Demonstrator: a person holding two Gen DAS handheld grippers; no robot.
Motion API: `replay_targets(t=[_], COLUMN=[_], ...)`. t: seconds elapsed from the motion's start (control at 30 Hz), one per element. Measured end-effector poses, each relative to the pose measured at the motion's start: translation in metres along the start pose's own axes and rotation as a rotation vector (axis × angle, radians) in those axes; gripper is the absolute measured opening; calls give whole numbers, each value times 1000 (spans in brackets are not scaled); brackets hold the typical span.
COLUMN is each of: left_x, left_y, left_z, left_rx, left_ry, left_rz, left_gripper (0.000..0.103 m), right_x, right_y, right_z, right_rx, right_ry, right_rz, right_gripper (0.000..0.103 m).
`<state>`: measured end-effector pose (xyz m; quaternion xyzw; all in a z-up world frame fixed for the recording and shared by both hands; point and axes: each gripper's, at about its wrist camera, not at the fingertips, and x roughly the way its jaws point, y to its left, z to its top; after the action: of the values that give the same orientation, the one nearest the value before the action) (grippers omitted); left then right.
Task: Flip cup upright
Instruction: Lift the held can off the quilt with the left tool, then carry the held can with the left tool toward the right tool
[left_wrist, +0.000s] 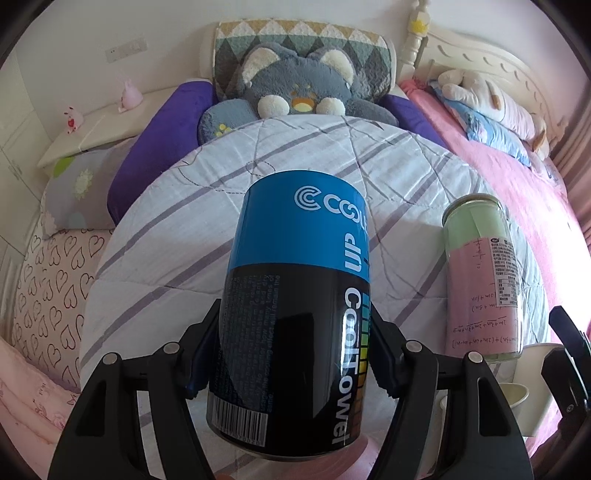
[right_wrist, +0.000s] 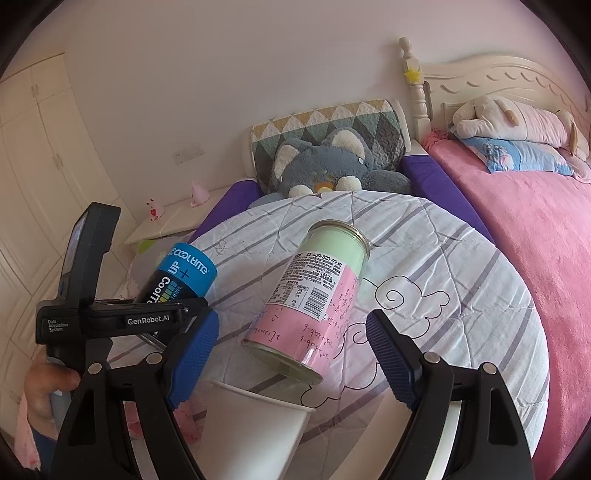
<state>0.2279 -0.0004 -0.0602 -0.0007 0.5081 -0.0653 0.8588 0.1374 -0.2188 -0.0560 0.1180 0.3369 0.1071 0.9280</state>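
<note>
My left gripper is shut on a blue and black can marked "Cool Towel" and holds it tilted above the quilt, its printing upside down. The can also shows in the right wrist view, with the left gripper around it. My right gripper is open, its blue pads on either side of a pink and green jar without touching it. The jar stands tilted in that view and upright in the left wrist view. A white paper cup stands below the jar, mouth up.
A white striped quilt covers a small bed with purple bolsters. A grey plush cat sits at its head. A pink bed with a plush toy lies to the right. A white nightstand is at the left.
</note>
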Motion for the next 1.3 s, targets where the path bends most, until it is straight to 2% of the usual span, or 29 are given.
replay_targets(t=[0.13, 0.3, 0.47, 0.77, 0.9, 1.17, 1.3], left_x=[-9, -21, -37, -81, -98, -112, -112], left_y=[16, 41, 50, 50, 42, -3, -19], left_z=[1, -15, -42, -101, -126, -175, -188], left_rx=[-21, -47, -40, -7, 16, 98, 119], left_ry=[-16, -19, -10, -9, -10, 43, 67], left_rz=[41, 81, 99, 82, 85, -5, -26], left_gripper=[70, 70, 70, 70, 70, 70, 70], right_x=[-2, -7, -13, -39, -53, -77, -87], right_y=[6, 13, 27, 44, 48, 41, 35], right_z=[0, 0, -4, -20, -29, -44, -48], right_rx=[-11, -17, -37, -60, -68, -49, -45], right_ry=[1, -4, 0, -6, -8, -17, -25], right_rz=[6, 14, 26, 12, 0, -14, -12], right_gripper=[83, 83, 83, 83, 83, 83, 83])
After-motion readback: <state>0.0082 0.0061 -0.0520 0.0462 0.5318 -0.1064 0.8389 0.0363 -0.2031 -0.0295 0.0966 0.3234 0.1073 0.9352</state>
